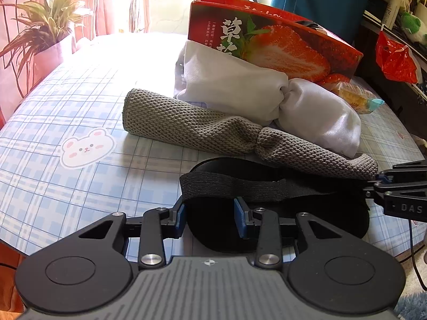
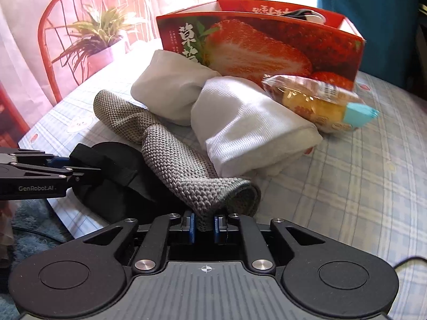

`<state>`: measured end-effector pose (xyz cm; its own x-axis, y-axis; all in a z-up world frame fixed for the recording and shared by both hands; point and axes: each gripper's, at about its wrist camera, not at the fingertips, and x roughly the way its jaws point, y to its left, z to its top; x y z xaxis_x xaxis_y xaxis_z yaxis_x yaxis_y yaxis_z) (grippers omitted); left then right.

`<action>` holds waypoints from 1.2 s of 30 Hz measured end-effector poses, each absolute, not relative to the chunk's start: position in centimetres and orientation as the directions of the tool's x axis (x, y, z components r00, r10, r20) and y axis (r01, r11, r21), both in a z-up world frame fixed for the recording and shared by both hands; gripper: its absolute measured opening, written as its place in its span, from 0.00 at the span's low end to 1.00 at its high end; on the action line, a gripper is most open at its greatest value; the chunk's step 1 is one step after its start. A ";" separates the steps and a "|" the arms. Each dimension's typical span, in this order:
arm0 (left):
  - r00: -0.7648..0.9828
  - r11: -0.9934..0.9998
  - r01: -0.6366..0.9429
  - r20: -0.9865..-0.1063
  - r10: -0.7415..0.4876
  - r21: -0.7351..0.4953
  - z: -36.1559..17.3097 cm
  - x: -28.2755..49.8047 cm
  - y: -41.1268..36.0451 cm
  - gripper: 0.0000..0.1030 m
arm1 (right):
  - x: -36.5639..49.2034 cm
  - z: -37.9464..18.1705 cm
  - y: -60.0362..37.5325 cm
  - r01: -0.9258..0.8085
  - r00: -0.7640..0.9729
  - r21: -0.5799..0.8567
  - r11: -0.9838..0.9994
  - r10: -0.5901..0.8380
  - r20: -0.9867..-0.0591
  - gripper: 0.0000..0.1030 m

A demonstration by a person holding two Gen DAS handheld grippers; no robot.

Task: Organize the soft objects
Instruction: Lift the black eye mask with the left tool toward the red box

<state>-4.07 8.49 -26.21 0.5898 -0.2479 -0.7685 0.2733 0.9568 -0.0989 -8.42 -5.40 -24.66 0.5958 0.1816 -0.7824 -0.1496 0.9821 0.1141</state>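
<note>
Black eye mask (image 1: 277, 213) and grey knit cloth (image 1: 202, 125), both lying in front of the strawberry box (image 1: 275, 40).
The left gripper (image 1: 210, 217) has its jaws apart around the mask's elastic strap (image 1: 229, 188), nearest the viewer from the box; the knit cloth lies between mask and box, beside a knotted white cloth (image 2: 213, 106), and the right gripper (image 2: 205, 224) has its jaws clamped on the knit cloth's near end.
</note>
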 end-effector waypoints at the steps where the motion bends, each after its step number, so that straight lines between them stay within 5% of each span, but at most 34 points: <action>1: 0.591 0.957 0.272 -0.767 -0.248 -0.100 -26.2 -4.1 8.5 0.37 | -8.7 -24.6 -5.6 -0.145 0.598 0.119 0.982 0.183 -0.780 0.13; 11: 0.599 0.957 0.268 -0.757 -0.259 -0.115 -26.4 -4.3 8.9 0.37 | -10.4 -24.7 -7.0 -0.084 0.592 0.140 0.987 0.163 -0.790 0.25; 16: 0.601 0.956 0.263 -0.754 -0.266 -0.128 -26.3 -4.5 9.2 0.35 | -10.9 -24.5 -6.8 -0.052 0.596 0.064 0.997 0.082 -0.799 0.48; 32: 0.632 0.969 0.204 -0.737 -0.239 -0.139 -26.5 -6.5 12.1 0.31 | -10.5 -25.6 -4.5 -0.108 0.578 0.167 0.980 0.198 -0.791 0.38; 36: 0.637 0.972 0.174 -0.734 -0.235 -0.159 -26.5 -6.5 13.0 0.29 | -9.6 -25.6 -3.2 -0.140 0.575 0.154 0.978 0.207 -0.792 0.20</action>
<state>-6.47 12.95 -26.49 0.6371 -0.2347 -0.7342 0.1743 0.9717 -0.1595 -9.58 -3.23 -25.55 0.5749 0.2066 -0.7917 -0.1399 0.9782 0.1537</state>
